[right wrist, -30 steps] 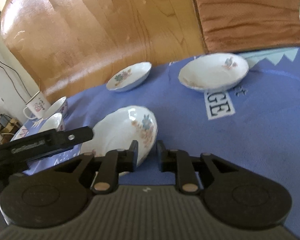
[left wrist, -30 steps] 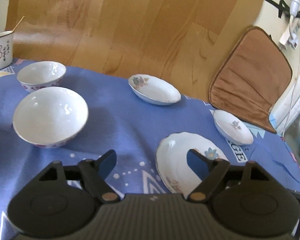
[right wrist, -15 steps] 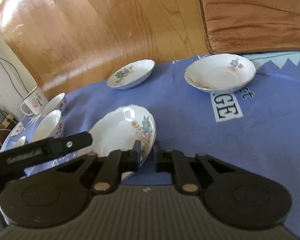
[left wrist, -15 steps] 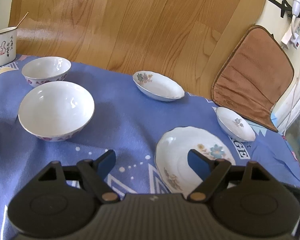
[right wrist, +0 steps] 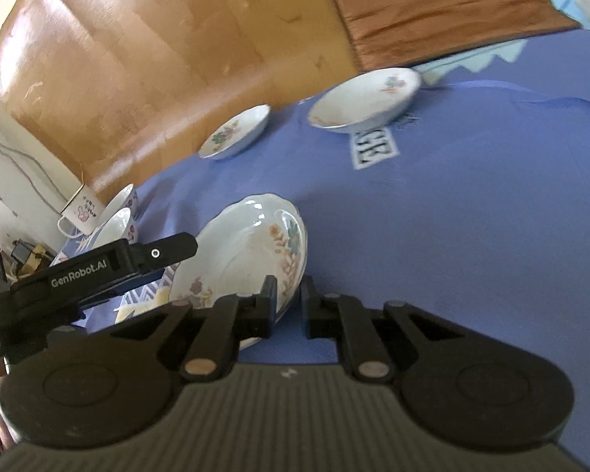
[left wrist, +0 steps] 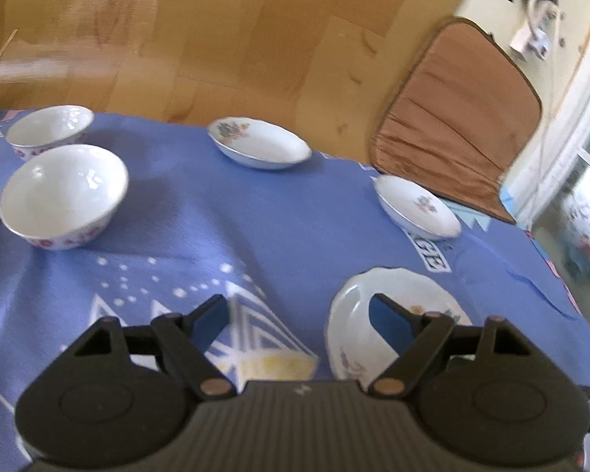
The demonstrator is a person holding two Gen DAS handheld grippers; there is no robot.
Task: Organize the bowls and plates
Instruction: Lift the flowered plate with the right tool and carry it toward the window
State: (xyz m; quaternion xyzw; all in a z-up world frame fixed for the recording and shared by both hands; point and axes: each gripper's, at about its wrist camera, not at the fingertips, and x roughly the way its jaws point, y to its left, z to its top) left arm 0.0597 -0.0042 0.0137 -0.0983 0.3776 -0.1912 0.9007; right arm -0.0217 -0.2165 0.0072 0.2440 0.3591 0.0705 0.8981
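Pinching the near rim of the scalloped white floral plate (right wrist: 251,244), my right gripper (right wrist: 287,303) has its two black fingers nearly together, the thin porcelain edge caught between the pads; the plate looks tilted up off the blue patterned tablecloth (right wrist: 472,204), though the blur makes that hard to judge. My left gripper (left wrist: 299,314) hangs over the near part of the cloth with its blue-padded fingers spread wide and nothing between them; its right finger (left wrist: 393,322) crosses in front of that same plate (left wrist: 424,295) without touching it. Seen from the left wrist, a deep white bowl with a red flower band (left wrist: 63,196) sits at the left, and a smaller matching white bowl (left wrist: 49,131) just beyond it. Farther back, near the cloth's far edge, lies a shallow white dish with a floral centre (left wrist: 259,147), and to the right a second shallow floral dish (left wrist: 417,206), close to a brown seat cushion (left wrist: 456,114) on the wooden floor (left wrist: 216,39).
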